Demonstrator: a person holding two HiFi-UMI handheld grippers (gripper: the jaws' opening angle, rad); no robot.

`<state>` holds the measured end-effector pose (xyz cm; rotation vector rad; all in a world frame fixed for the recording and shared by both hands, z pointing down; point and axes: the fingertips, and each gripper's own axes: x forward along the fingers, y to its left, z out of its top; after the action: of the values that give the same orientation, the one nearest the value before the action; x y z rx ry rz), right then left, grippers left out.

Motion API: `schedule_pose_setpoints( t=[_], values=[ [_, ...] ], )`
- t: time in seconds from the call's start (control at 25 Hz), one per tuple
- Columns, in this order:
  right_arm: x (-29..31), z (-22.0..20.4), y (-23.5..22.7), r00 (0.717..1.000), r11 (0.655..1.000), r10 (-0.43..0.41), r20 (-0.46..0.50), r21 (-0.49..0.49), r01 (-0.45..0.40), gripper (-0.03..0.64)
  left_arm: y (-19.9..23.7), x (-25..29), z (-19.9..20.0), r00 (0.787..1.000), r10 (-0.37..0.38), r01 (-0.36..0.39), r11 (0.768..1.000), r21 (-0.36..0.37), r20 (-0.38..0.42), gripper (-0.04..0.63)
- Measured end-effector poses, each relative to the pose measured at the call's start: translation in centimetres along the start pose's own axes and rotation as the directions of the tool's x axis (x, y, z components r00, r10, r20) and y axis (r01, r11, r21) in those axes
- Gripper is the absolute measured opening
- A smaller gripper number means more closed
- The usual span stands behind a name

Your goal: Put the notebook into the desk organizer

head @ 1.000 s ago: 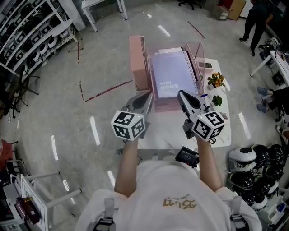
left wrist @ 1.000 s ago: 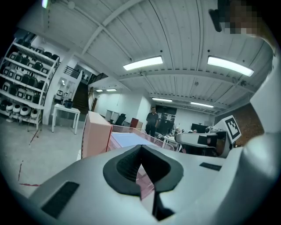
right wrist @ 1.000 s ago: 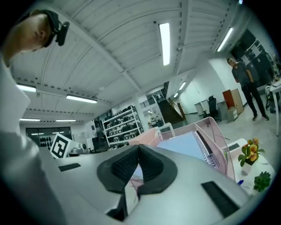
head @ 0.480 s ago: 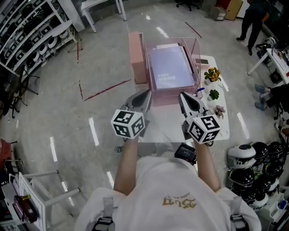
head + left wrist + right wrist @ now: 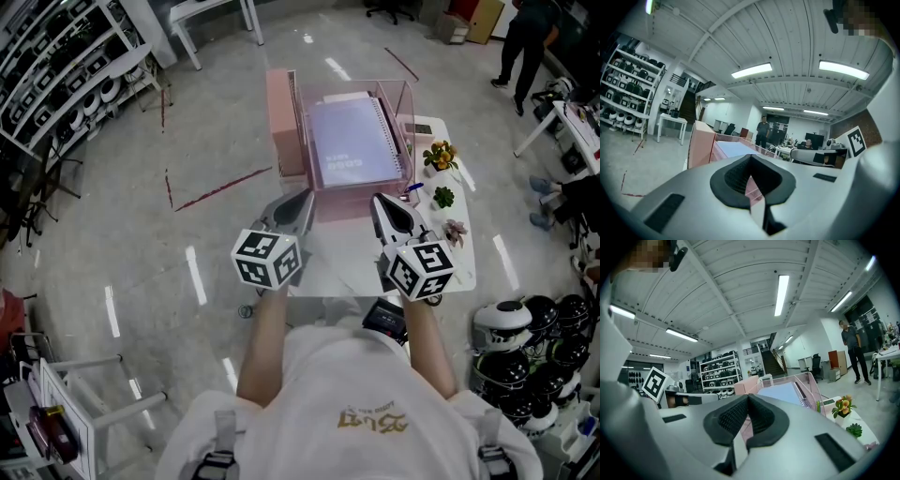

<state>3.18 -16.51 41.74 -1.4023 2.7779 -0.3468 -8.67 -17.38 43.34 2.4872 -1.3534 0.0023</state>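
A lavender spiral notebook (image 5: 352,142) lies flat inside the pink mesh desk organizer (image 5: 286,127) at the far end of the white table (image 5: 469,262). My left gripper (image 5: 303,200) hovers just short of the organizer's near edge, shut and empty. To its right my right gripper (image 5: 377,201) is likewise shut with nothing in it. In the left gripper view the closed left gripper (image 5: 750,161) points at the organizer (image 5: 701,145) and notebook (image 5: 733,149). From the right gripper view the right gripper (image 5: 747,401) faces the notebook (image 5: 780,393) in the organizer (image 5: 810,380).
Small potted plants (image 5: 442,157) stand along the table's right side, also seen as plants (image 5: 843,405). A black device (image 5: 386,322) sits at the table's near edge. Helmets (image 5: 525,342) fill the lower right, shelving (image 5: 56,66) the upper left. A person (image 5: 525,37) stands far right.
Both grippers have drawn back a little from the organizer; the right one has drifted slightly toward me. The notebook stays in the organizer. Both stay shut.
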Motion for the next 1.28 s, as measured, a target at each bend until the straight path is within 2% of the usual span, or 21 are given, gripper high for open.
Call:
schedule_pose_setpoints(
  t=[1.28],
  values=[
    [0.72,-0.60,-0.07,1.000,1.000,0.007,-0.024,-0.013,-0.007,0.011,0.30,0.38,-0.39,1.000,-0.009,0.009,1.000,-0.028,-0.005,0.014]
  ],
)
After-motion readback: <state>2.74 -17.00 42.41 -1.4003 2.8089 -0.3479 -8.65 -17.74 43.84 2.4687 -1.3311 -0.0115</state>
